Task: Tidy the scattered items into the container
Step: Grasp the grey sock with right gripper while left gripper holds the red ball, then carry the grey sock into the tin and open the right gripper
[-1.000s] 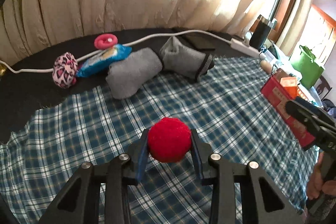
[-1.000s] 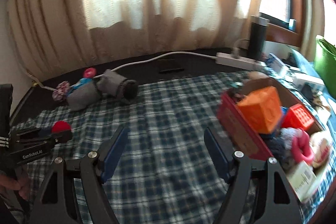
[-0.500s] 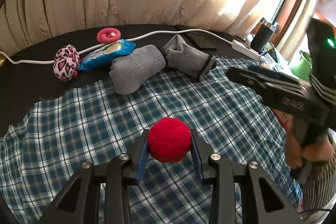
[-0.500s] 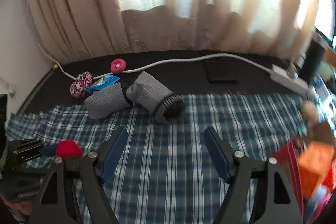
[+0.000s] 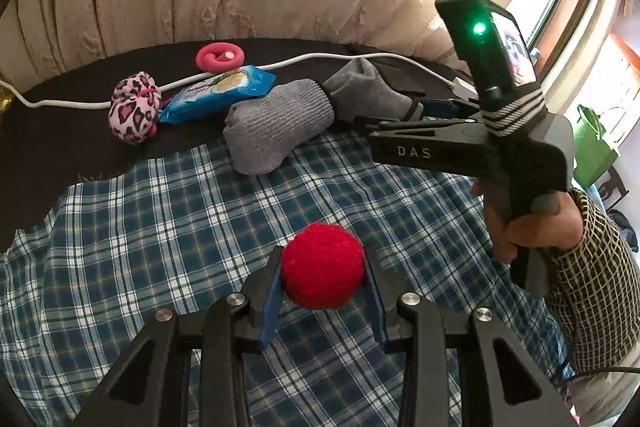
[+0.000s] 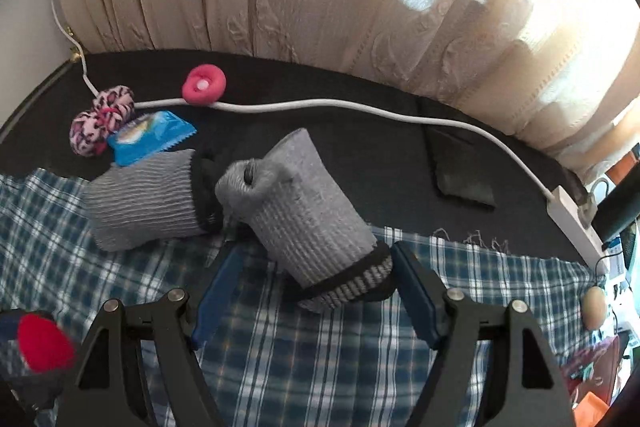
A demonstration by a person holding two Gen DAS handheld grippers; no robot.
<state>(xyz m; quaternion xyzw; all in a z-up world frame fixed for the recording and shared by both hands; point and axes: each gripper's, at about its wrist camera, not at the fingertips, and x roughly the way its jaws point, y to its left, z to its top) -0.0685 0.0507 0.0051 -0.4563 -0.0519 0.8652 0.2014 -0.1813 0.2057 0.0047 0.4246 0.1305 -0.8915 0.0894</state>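
My left gripper (image 5: 323,269) is shut on a red pom-pom ball (image 5: 322,266) and holds it above the blue plaid cloth (image 5: 168,227). The ball also shows at the lower left of the right wrist view (image 6: 44,343). My right gripper (image 6: 316,259) is open, with its jaws either side of the cuff end of a grey rolled sock (image 6: 312,219); whether they touch it I cannot tell. In the left wrist view the right gripper (image 5: 404,119) reaches over that sock (image 5: 368,95). A second grey sock (image 6: 140,199) lies just left.
Behind the socks lie a blue snack packet (image 6: 150,137), a pink leopard scrunchie (image 6: 100,121), a pink ring toy (image 6: 204,85) and a white cable (image 6: 360,109) to a power strip (image 6: 572,215). A dark wallet (image 6: 460,175) lies at the right. A curtain hangs behind.
My right gripper swung left away from the red box and moved in over the right-hand grey sock. My left gripper kept the red ball and stayed nearly still.
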